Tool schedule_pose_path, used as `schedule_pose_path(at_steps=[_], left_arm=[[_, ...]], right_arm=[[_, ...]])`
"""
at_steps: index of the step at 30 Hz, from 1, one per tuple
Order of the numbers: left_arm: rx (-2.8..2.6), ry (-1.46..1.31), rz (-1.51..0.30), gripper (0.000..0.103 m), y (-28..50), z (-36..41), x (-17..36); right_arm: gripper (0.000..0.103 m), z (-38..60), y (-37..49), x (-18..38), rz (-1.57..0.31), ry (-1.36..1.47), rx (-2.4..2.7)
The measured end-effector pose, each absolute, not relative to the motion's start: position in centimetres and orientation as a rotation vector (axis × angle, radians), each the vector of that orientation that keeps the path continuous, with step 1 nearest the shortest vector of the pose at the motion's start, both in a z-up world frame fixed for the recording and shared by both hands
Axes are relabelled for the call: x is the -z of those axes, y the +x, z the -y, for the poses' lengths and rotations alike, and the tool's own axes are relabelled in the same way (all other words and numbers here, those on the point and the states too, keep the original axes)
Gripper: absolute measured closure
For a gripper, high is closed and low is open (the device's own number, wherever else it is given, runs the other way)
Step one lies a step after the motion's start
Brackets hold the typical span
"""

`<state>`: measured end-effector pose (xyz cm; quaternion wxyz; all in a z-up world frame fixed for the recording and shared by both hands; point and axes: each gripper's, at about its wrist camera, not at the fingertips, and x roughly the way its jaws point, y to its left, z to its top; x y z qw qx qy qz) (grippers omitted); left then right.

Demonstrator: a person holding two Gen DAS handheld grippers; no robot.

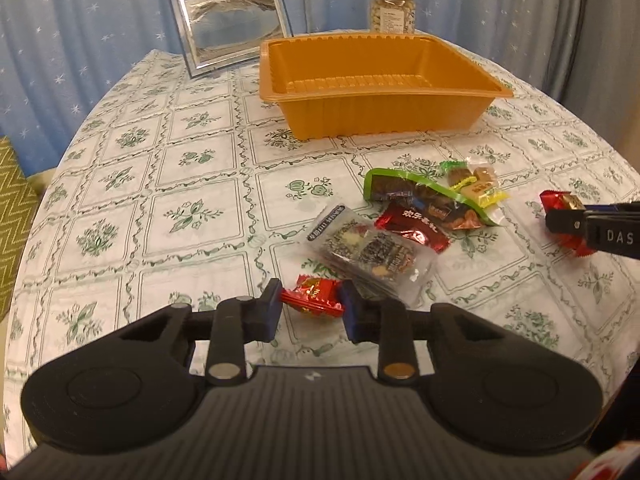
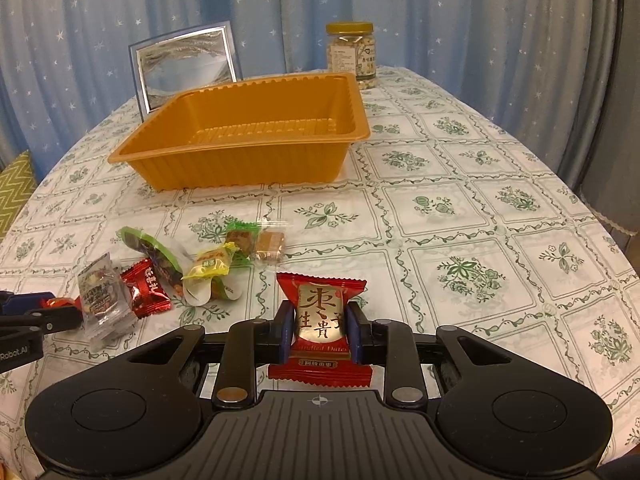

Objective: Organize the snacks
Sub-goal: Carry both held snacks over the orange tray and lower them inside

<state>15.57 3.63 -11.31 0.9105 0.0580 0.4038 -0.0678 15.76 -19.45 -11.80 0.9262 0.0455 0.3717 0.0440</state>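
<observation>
While both grippers pinch red packs | left (image 1: pixel 311 307) on candy (image 1: pixel 312 295), right (image 2: pixel 319 334) on dates (image 2: pixel 320 320) | risk: slick wrappers slip before tray (image 2: pixel 240 160), upper centre

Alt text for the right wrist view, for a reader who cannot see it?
The right gripper is shut on a red-and-gold wrapped candied date packet above a green floral tablecloth. Beyond it stands an empty orange plastic tray, with a loose pile of wrapped snacks to the left.
</observation>
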Motion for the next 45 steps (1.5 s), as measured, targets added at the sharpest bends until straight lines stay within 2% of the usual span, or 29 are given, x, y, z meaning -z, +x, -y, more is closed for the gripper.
schedule_pose_path(at_steps=[31,45], left_arm=[[0.073,-0.013,-0.742,0.075,9.1,-1.7,3.4],[0.128,-0.064,-0.714,0.075,12.6,0.1,1.7]], right_arm=[[0.076,19.6,9.8,5.5,-0.680,0.100,-0.165],[0.076,20.8,12.2,4.2,-0.665,0.118,-0.168]])
